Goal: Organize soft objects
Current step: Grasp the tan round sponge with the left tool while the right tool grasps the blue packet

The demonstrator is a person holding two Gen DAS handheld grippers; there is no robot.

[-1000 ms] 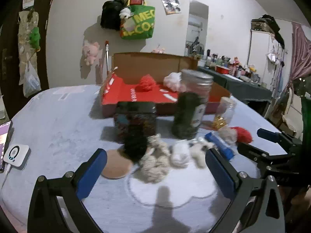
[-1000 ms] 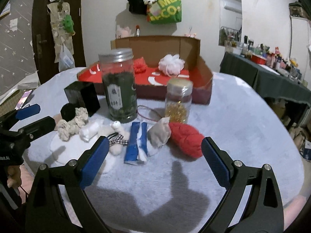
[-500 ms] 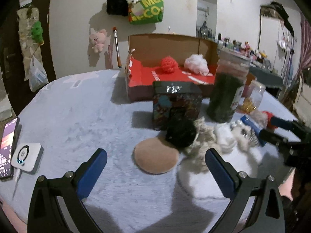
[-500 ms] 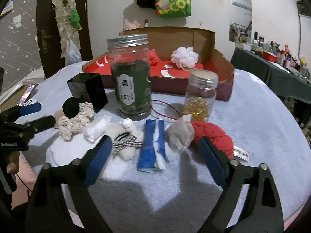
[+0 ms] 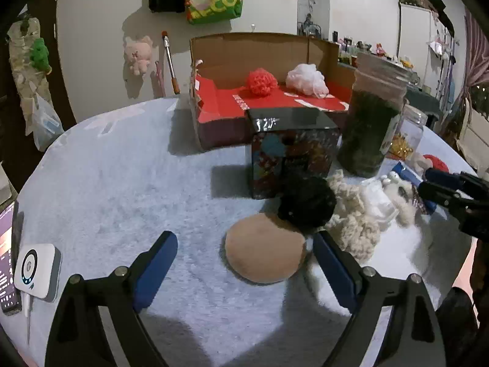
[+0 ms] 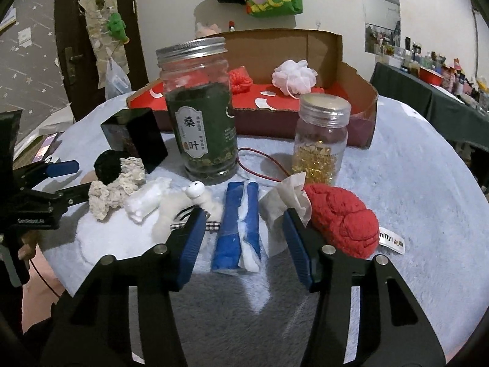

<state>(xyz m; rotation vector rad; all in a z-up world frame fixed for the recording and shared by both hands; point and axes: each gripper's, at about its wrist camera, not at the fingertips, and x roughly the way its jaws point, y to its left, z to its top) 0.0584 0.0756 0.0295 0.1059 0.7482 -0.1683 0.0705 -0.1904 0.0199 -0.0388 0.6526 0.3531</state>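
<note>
Presently the right tool is narrowing its jaws around the blue-and-white soft roll, which is lying directly ahead between the pads, its long axis running along the tool's pointing line toward the far edge of the surface; the pads are not yet pressing it. Meanwhile the left tool is standing spread and closing slightly, with the tan round pad lying between its pads, nearer its right one. Judgement: the right hand is nearer the roll and aligned
</note>
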